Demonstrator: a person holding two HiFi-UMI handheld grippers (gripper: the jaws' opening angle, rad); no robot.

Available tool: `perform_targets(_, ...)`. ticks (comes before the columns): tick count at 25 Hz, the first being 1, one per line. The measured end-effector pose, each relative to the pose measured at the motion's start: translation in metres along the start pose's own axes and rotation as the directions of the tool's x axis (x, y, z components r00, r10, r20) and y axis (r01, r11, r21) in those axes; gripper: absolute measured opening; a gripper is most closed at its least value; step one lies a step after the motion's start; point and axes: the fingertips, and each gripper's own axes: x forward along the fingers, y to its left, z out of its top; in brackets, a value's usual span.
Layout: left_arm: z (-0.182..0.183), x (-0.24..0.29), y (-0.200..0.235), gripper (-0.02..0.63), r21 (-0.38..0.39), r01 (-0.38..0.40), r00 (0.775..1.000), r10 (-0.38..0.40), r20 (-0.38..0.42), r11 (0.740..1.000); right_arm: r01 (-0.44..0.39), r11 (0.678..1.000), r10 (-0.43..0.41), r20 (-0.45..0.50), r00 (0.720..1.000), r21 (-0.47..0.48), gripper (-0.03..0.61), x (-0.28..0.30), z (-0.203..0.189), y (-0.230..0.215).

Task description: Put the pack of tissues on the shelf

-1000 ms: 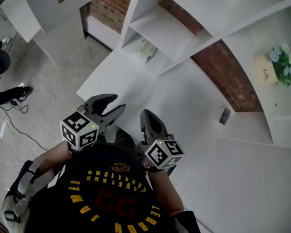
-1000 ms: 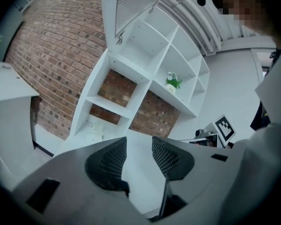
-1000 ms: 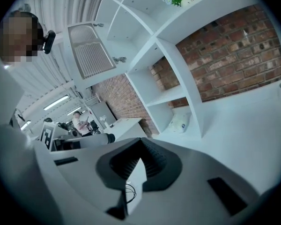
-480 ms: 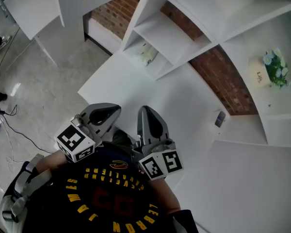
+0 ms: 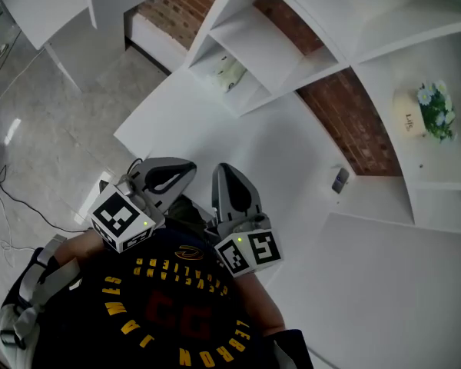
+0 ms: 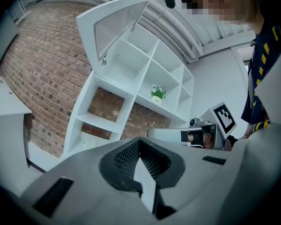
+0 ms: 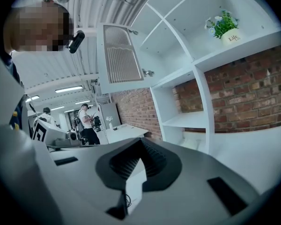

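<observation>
Grey left tongs [image 6: 139, 142] and right tongs [image 7: 141, 142] are both closed tip to tip with nothing between them, held side by side close to the person's chest. Beyond them stretches the bare white tabletop [image 5: 292, 152]. At its far end, well apart from both tongs, what looks like the pack of tissues [image 5: 229, 74] lies in the bottom compartment of the white shelf unit [image 5: 273, 44]. The task seems to be at its start, with the reach not yet begun. Next, one pair must open, travel across to the pack, close on it and raise it to a shelf board.
</observation>
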Motion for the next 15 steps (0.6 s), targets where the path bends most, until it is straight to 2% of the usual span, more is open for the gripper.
perform_targets(7, -0.004, 0.005, 0.012, 0.003, -0.041, 0.002, 1.000, -0.003, -0.006, 0.999, 0.014, 0.999, -0.016, -0.043, 0.999, -0.051, -0.008, 0.010, -0.005, 0.000)
perform_targets(15, -0.008, 0.010, 0.026, 0.003, -0.078, 0.000, 1.000, -0.001, -0.012, 0.997, 0.013, 0.998, -0.016, -0.059, 0.998, -0.060, -0.008, 0.020, -0.008, -0.002)
